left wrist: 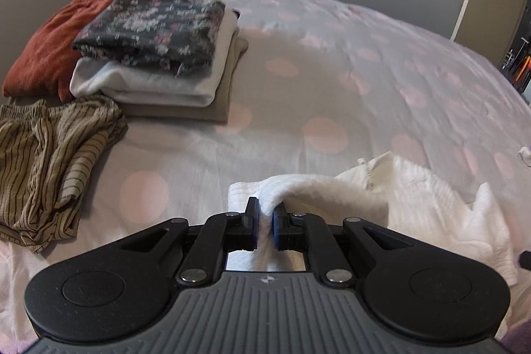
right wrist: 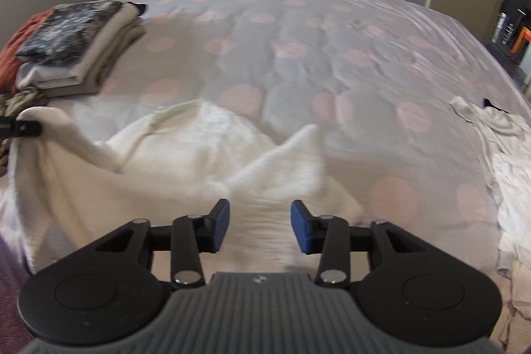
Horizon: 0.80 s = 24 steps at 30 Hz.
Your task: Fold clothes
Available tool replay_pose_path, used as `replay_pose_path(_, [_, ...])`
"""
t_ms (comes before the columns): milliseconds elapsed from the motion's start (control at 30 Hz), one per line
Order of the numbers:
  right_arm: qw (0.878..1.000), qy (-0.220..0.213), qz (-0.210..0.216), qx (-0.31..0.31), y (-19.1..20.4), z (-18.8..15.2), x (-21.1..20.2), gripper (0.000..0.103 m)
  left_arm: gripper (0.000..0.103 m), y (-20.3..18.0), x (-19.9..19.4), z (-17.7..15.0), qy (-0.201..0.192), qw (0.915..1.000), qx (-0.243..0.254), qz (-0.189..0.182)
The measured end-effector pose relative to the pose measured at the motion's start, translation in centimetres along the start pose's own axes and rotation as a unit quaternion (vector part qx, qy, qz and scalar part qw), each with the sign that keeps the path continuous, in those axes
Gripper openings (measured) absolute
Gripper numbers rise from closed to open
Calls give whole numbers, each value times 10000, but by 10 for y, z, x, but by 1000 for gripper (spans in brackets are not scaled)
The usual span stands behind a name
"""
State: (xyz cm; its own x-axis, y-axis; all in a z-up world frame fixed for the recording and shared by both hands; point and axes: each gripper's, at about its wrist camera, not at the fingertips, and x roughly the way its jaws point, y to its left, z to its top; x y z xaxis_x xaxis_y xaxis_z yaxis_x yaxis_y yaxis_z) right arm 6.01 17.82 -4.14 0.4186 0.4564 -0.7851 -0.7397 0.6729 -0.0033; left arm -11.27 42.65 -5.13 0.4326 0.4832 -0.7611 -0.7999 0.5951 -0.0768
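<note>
left fingers (left wrist: 257, 221) pinching white garment (left wrist: 415, 198)

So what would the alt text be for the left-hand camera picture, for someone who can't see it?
The left gripper pinches an edge of a white garment between its blue-padded jaws, over a bed with a pink-dotted cover. At far left sits a folded stack topped by dark floral fabric, with striped brown shorts nearer and a rust-orange garment behind.

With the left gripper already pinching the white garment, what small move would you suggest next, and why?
Probably lower the right gripper and close it on the white garment: its jaws stand open above the crumpled cloth, while the left gripper already clamps one edge.
</note>
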Motion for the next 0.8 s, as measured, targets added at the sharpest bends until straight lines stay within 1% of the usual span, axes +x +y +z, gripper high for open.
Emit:
replay_pose_path(133, [9992, 130, -367, 116, -29, -2, 17, 50, 12, 15, 18, 0, 333, 9988, -347, -123])
replay_pose_path(200, [9985, 176, -491, 192, -42, -1, 25, 53, 14, 17, 23, 1, 428, 9980, -438, -125])
replay_pose_path(267, [9977, 213, -539, 352, -55, 1, 32, 56, 22, 16, 23, 3, 404, 9983, -396, -124])
replay_pose_path(300, [9974, 215, -514, 462, -59, 2, 34, 60, 26, 14, 22, 5, 373, 9986, -356, -118])
replay_pose_path(333, [9970, 214, -482, 558, -63, 4, 37, 60, 31, 13, 22, 7, 343, 9989, -300, -101])
replay_pose_path(367, [9970, 202, -427, 606, -63, 7, 41, 61, 34, 10, 24, 9, 316, 9992, -220, -68])
replay_pose_path(400, [9970, 191, -371, 654, -64, 9, 44, 62, 42, 8, 26, 11, 289, 9995, -139, -35])
replay_pose_path(433, [9970, 175, -315, 686, -64, 12, 47, 63, 45, 6, 28, 12, 270, 9996, -63, -8])
replay_pose_path(500, [9977, 109, -206, 643, -58, 18, 55, 74, 47, 4, 36, 11, 319, 9995, -5, -12])
replay_pose_path(567, [9979, 77, -117, 632, -51, 24, 64, 77, 47, 4, 44, 9, 399, 9992, 2, -33])
replay_pose_path(667, [9977, 95, 23, 676, -45, 34, 81, 79, 47, 12, 57, 6, 521, 9984, -206, -5])
replay_pose_path(767, [9974, 117, 61, 709, -41, 44, 98, 79, 46, 22, 69, 3, 611, 9970, -472, 22])
replay_pose_path(800, [9978, 78, 106, 652, -38, 49, 103, 79, 42, 24, 72, 3, 631, 9966, -532, 6])
